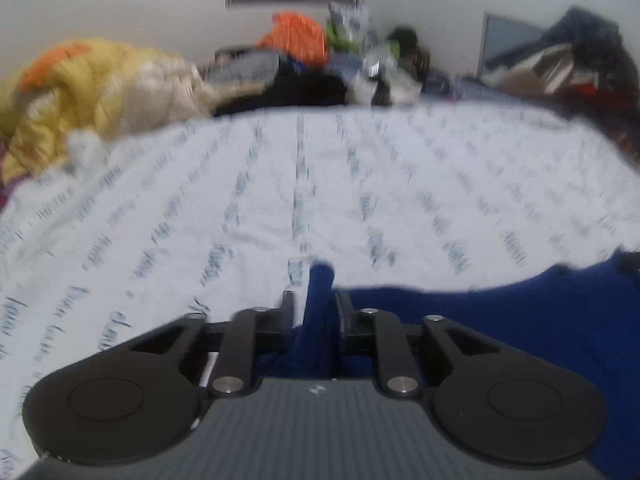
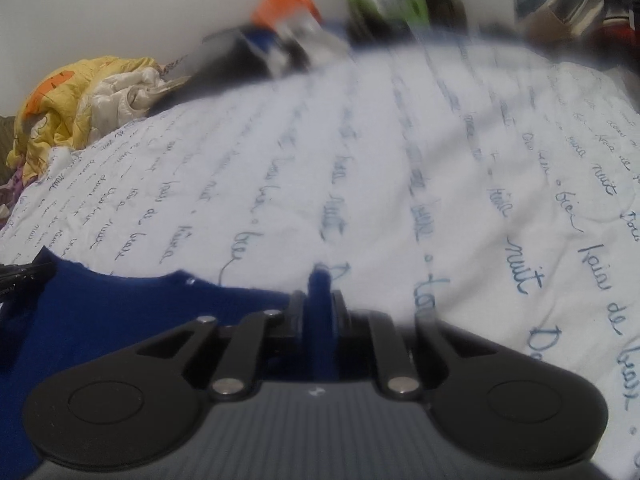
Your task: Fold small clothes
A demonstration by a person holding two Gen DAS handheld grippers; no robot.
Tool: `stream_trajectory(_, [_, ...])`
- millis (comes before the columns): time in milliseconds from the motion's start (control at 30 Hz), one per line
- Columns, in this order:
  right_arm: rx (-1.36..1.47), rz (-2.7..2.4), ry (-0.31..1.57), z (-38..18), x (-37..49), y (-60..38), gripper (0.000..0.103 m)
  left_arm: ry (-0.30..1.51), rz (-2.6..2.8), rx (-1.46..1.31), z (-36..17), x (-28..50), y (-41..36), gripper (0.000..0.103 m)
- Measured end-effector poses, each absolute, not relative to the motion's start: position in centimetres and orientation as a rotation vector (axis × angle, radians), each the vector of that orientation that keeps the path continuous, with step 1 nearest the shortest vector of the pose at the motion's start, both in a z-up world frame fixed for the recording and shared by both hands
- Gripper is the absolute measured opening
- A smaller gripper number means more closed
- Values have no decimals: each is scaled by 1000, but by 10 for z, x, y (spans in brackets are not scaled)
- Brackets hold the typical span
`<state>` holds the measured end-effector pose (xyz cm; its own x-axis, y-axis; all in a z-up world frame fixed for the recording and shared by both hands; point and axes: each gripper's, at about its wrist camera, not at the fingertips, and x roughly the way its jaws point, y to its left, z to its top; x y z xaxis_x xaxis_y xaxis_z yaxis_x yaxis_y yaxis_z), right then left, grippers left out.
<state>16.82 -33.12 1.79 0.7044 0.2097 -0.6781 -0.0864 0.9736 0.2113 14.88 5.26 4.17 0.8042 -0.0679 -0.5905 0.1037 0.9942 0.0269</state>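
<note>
A dark blue garment (image 1: pixel 500 320) lies on the white bed sheet (image 1: pixel 280 184) printed with blue handwriting. In the left wrist view my left gripper (image 1: pixel 316 300) is shut on a pinched fold of the blue cloth, and the rest of the garment spreads to the right. In the right wrist view my right gripper (image 2: pixel 318 300) is shut on another fold of the same blue garment (image 2: pixel 100 320), which spreads to the left. The sheet (image 2: pixel 440 160) fills the view ahead. A bit of the other gripper shows at the left edge there.
A yellow and orange quilt (image 1: pixel 80 88) is bunched at the far left of the bed. A heap of clothes, orange (image 1: pixel 296 36), black and grey, lies along the far edge by the wall. More dark clothes are piled at the far right (image 1: pixel 580 52).
</note>
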Motion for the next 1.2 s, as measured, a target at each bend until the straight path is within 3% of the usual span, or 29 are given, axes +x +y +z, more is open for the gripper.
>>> stream_trajectory(67, [191,118,641,39,145,-332,23,589,-151,-8,56,132,50,49])
stream_trajectory(133, [223,193,603,47,136,-320,28,608,-231,-23,56,126,29,61])
stream_trajectory(233, [91,227,698,26,148,-284,46,717,-239,52,25,140,3,64])
stream_trajectory(300, [-42,196,694,-1,150,-277,51,688,-209,84,8,144,10,71])
stream_trajectory(333, [-71,184,660,-10,145,-284,73,696,-218,40,8,148,18,71])
stream_trajectory(367, [31,165,682,-10,146,-303,78,699,-208,38,7,152,20,71])
stream_trajectory(533, [5,124,699,-10,152,-316,82,718,-149,108,9,156,3,77])
stream_trajectory(600, [40,66,739,4,141,-316,82,738,-147,79,19,135,7,84])
stream_trajectory(667, [84,85,665,25,115,-312,82,716,-198,44,24,100,10,103])
stream_trajectory(767, [108,205,600,41,81,-290,84,749,-207,52,13,76,8,103])
stream_trajectory(867, [24,309,721,12,80,-259,84,678,-212,75,-3,59,10,103])
stream_trajectory(933, [-19,314,668,-9,78,-262,93,705,-201,70,2,59,13,103])
stream_trajectory(1100, [85,192,761,6,89,-282,93,723,-208,43,20,27,25,103])
stream_trajectory(1200, [53,304,723,9,59,-261,94,689,-203,112,4,13,23,103])
